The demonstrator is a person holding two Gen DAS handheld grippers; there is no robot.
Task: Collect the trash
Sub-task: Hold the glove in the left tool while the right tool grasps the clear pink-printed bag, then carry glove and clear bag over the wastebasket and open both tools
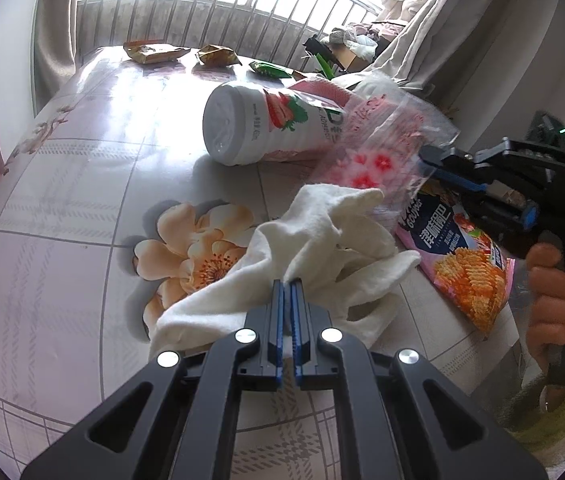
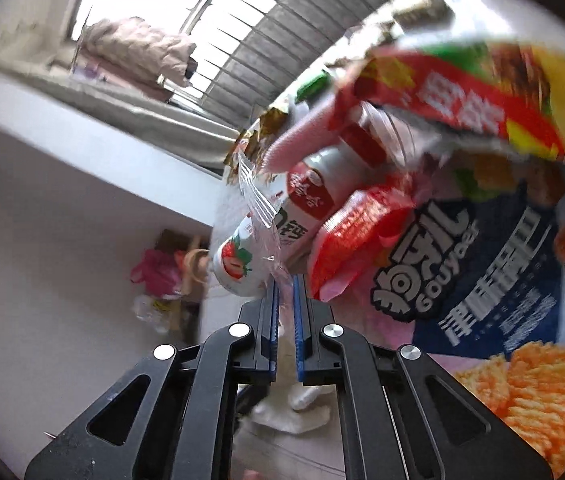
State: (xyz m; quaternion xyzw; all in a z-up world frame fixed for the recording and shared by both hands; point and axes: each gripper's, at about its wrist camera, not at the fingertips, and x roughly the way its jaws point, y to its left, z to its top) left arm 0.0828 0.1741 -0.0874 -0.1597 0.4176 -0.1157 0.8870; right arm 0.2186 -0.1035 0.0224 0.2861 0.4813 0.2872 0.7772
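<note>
My left gripper (image 1: 287, 282) is shut on a crumpled white cloth (image 1: 314, 240) that lies on the floral table (image 1: 62, 208). My right gripper (image 1: 422, 160) is shut on a clear plastic wrapper (image 1: 382, 140) and lifts it off the table; its own view shows the gripper (image 2: 285, 280) pinching the wrapper (image 2: 260, 216). A white strawberry drink bottle (image 1: 258, 124) lies on its side behind the cloth and shows again in the right wrist view (image 2: 238, 268). A pink and blue snack bag (image 1: 458, 256) lies under the right gripper.
Several snack wrappers lie at the table's far edge: two gold ones (image 1: 150, 52) (image 1: 216, 55) and a green one (image 1: 268, 68). A red snack packet (image 2: 358, 232) and a red-green bag (image 2: 474, 96) sit close to the right camera. A window railing (image 1: 210, 0) runs behind the table.
</note>
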